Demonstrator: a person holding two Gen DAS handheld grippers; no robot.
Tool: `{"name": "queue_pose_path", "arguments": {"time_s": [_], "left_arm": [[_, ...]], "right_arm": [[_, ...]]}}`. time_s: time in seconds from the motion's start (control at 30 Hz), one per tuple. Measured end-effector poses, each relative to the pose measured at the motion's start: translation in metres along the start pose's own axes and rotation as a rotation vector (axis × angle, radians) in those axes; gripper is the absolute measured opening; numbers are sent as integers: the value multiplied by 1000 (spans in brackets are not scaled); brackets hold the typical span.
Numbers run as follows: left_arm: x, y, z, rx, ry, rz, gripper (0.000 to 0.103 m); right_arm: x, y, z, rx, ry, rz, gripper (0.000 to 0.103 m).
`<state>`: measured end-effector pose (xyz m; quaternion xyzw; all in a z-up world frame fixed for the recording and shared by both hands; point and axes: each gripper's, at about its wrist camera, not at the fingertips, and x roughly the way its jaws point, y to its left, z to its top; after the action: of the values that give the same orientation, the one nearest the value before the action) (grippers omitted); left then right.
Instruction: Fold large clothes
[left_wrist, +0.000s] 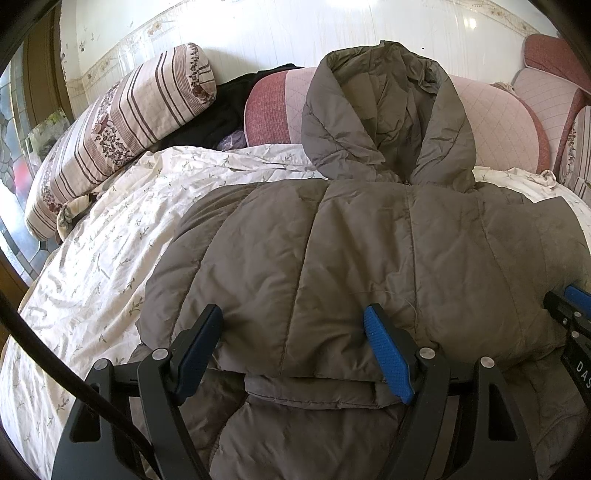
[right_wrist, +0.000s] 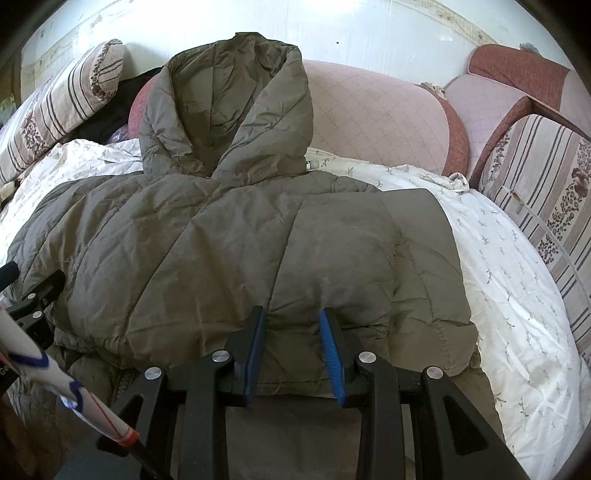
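The jacket (left_wrist: 351, 251) lies on a floral sheet (left_wrist: 92, 258) on the bed, its lower part doubled up over the body and its hood (left_wrist: 388, 110) propped against a pink cushion (left_wrist: 498, 122). The left gripper (left_wrist: 295, 332) stands wide, its pads pressed into a thick puffed fold of the jacket's near edge; the right gripper (right_wrist: 293, 332) pinches a narrower bunch of the same edge. The fill is springy and the olive shell smooth and slippery, so the fold could balloon open or slide from the pads if either grip loosens. Uneven pulls would likely skew the quilted panels. The upright hood may flop and spoil the shape.
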<state>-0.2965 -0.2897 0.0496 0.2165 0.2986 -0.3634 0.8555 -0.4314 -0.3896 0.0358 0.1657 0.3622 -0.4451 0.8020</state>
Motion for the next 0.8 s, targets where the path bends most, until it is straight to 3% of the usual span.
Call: {"name": "queue_pose_path", "arguments": {"time_s": [0.23, 0.6, 0.8], "left_arm": [[-13, 0, 6, -8, -57, 13, 78], [-53, 9, 14, -84, -190, -31, 78], [-63, 11, 16, -106, -213, -41, 78]], "right_arm": [[0, 0, 0, 0, 0, 0, 33], [0, 1, 0, -1, 1, -3, 34], [0, 1, 0, -1, 1, -3, 34]]}}
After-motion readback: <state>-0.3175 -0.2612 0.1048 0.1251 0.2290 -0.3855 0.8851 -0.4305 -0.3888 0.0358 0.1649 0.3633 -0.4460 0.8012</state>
